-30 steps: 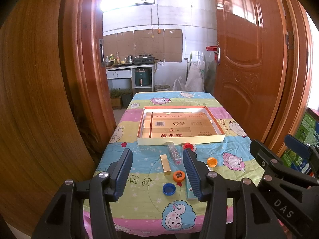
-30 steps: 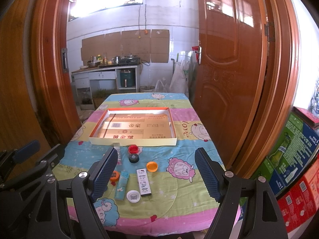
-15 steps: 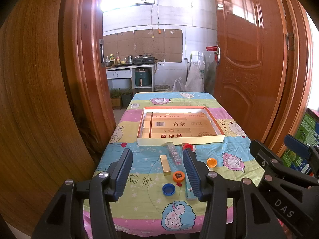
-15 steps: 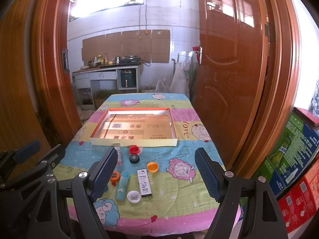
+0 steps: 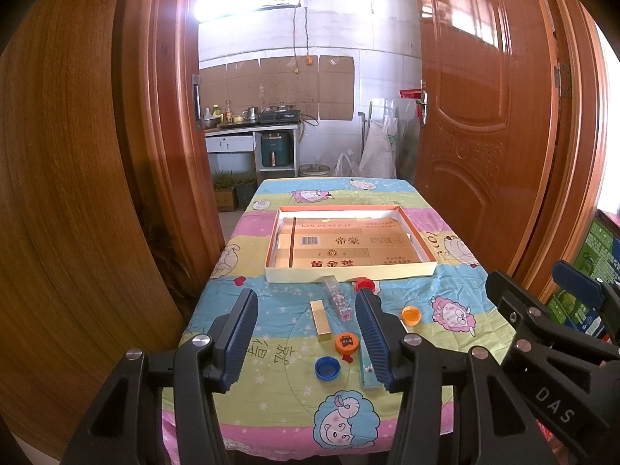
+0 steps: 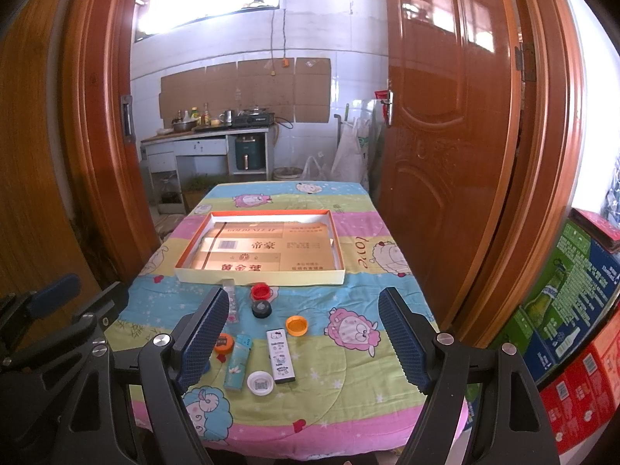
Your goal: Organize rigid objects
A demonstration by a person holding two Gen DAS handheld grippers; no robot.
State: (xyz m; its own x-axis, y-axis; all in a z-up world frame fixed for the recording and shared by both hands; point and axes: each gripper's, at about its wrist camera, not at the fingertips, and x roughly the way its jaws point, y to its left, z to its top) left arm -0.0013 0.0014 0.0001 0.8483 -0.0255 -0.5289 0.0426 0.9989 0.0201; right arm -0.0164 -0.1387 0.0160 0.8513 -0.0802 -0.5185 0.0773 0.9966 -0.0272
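The shallow tray [image 5: 350,271] beyond both grippers holds only flattened cardboard [image 6: 267,252]. Caps and small boxes, among them a gold block [image 5: 321,321] and a Hello Kitty box [image 6: 280,355], lie before it. Nothing has shifted. Left gripper [image 5: 306,335] and right gripper [image 6: 302,339] gape, empty. A teal box [image 5: 366,364] is half hidden behind the left gripper's finger

A shallow cardboard tray [image 6: 259,276] with an orange inner rim lies flat mid-surface. Near its front wall lie a clear tube [image 6: 231,302], a red cap [image 6: 260,291] and a black cap [image 6: 260,309]. Closer in lie an orange cap [image 6: 296,325], a gold block [image 5: 321,321], a blue cap [image 5: 327,367], a white cap [image 6: 260,383], a teal lighter [image 6: 237,362] and a white Hello Kitty lighter [image 6: 281,355].
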